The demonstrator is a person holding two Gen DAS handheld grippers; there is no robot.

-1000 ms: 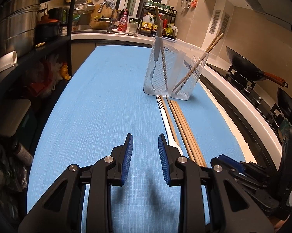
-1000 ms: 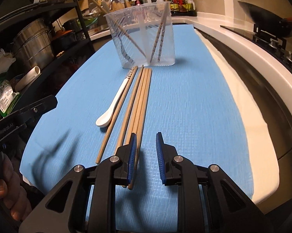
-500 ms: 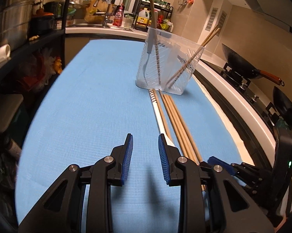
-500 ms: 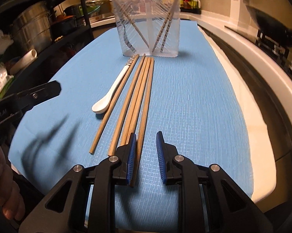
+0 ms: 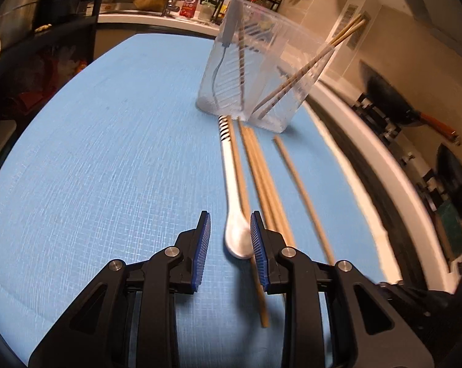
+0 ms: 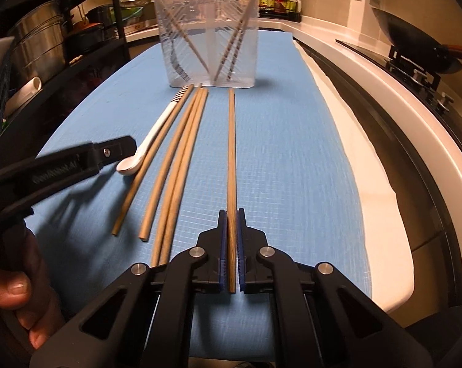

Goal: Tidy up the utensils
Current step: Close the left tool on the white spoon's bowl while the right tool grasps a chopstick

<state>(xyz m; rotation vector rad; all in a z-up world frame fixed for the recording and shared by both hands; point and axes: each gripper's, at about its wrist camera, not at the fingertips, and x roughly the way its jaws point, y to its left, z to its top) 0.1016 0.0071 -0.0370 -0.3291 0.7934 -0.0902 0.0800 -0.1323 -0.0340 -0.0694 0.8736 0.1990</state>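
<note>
Grippers first: my right gripper (image 6: 230, 227) points down at the blue mat (image 6: 280, 159); its jaws have just been closing and now pinch one chopstick (image 6: 231, 153) tight between the blue pads; that stick runs straight ahead toward the clear tub (image 6: 211, 40) and sits apart from the other sticks; my left gripper (image 5: 228, 239) tilts down too, low over the mat; its jaws stand partly open with nothing gripped; the bowl of the white spoon (image 5: 235, 214) lies between the fingertips, close to the right pad, but I cannot tell if they touch.

Around them: the spoon lies on the mat with its striped handle end just in front of the tub; one chopstick lies right beside it; the bundle of loose chopsticks (image 6: 175, 168) lies next to that, all pointing at the tub; the tub stands upright at the far end of the mat, with chopsticks leaning inside it; a dark wok (image 6: 415, 43) sits on the stove to the right; metal pots (image 6: 37, 49) sit on a dark shelf to the left; a person's hand (image 6: 19, 294) holds the left tool at the near left corner.
</note>
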